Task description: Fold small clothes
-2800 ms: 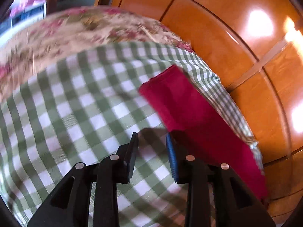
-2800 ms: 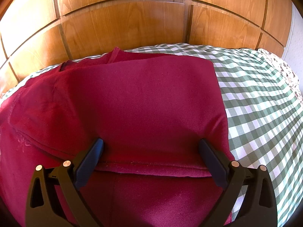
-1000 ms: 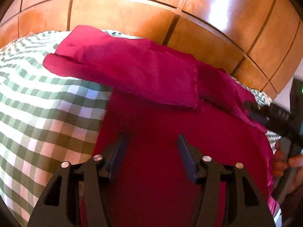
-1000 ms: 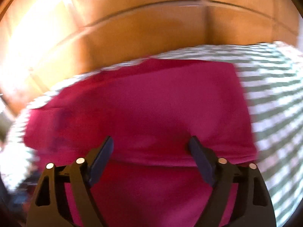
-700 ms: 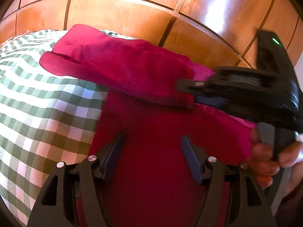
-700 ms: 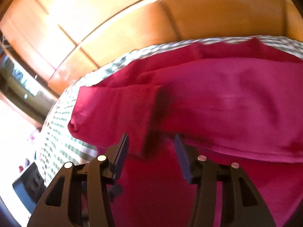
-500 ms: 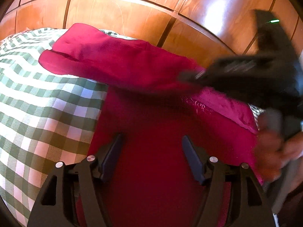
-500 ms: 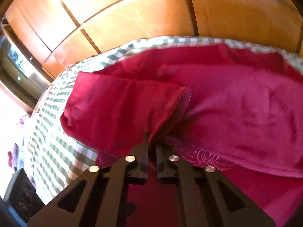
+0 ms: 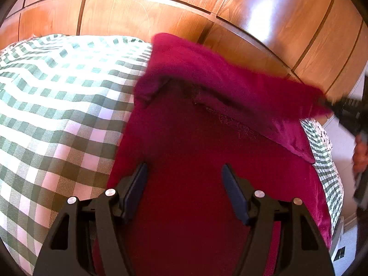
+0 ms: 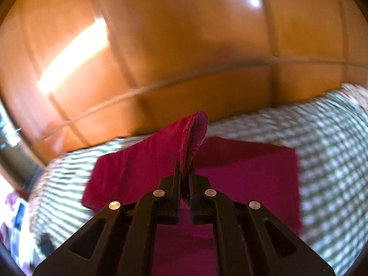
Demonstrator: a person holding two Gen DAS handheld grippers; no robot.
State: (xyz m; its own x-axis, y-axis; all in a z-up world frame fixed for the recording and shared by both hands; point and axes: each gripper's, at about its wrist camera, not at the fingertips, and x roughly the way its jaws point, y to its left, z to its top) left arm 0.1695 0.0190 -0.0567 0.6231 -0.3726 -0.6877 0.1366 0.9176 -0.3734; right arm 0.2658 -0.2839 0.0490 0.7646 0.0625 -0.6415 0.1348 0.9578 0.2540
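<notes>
The right gripper (image 10: 184,172) was wide open over the garment a second ago; now its jaws are pressed together on a hemmed edge of the red garment (image 9: 195,161), and the cloth stands up between them as a thin fold. In the left wrist view the flap that lay spread toward the left over the checked cover (image 9: 57,103) has come away from there and now stretches to the right, toward the blurred right gripper at the frame edge. I judge this as the start of a fold: the flap is being carried across the body of the garment.

The left gripper (image 9: 184,191) hovers with its jaws well apart over the near part of the garment; nothing is between its pads, and it has stayed in the same place.

The garment lies on the bed, near the far edge, just beside the wooden panel wall (image 9: 161,11). So there is little room behind it. To the left the checked cover is free and wide. On the right the bed edge is close, and a person's hand (image 9: 360,154) is there.
</notes>
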